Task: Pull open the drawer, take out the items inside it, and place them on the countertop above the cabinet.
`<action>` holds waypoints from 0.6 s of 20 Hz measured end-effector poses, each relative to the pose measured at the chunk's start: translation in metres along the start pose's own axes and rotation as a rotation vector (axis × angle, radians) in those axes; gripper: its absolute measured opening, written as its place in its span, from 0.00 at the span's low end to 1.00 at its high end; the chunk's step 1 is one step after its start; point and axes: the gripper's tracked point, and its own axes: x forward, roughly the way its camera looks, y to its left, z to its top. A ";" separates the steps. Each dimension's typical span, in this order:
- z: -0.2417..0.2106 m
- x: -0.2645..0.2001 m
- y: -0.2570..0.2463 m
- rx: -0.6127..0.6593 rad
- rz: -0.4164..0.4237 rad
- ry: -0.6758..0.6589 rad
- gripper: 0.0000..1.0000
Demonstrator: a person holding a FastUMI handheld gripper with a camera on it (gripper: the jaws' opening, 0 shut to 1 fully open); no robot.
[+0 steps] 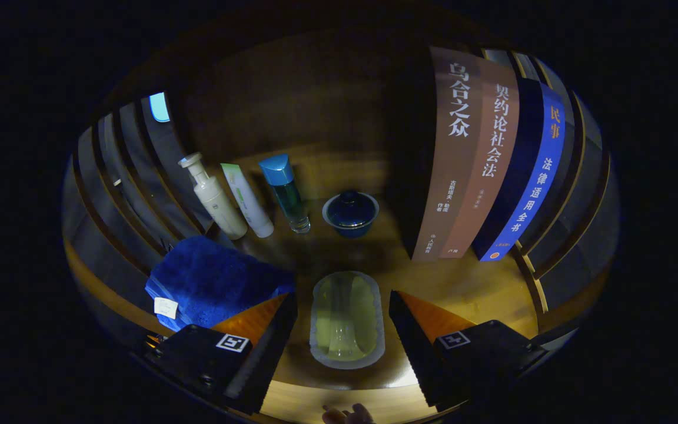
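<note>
The tongs (344,330) stand wide apart, their fingers on either side of a pale, translucent yellowish oval container (346,319) with a whitish rim, which lies flat on the wooden worktop (468,288) without either finger touching it. A folded blue towel (209,280) sits just beside the left finger. Beyond the fingers stand a white pump bottle (214,197), a white tube (248,200), a blue-capped clear bottle (286,191) and a dark blue lidded cup (351,213). Upright books (480,159) stand to the right.
</note>
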 end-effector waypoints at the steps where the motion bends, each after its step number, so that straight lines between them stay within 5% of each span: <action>1: -0.002 -0.006 0.002 -0.008 0.001 -0.007 1.00; 12: -0.053 -0.149 0.018 -0.060 0.009 -0.256 1.00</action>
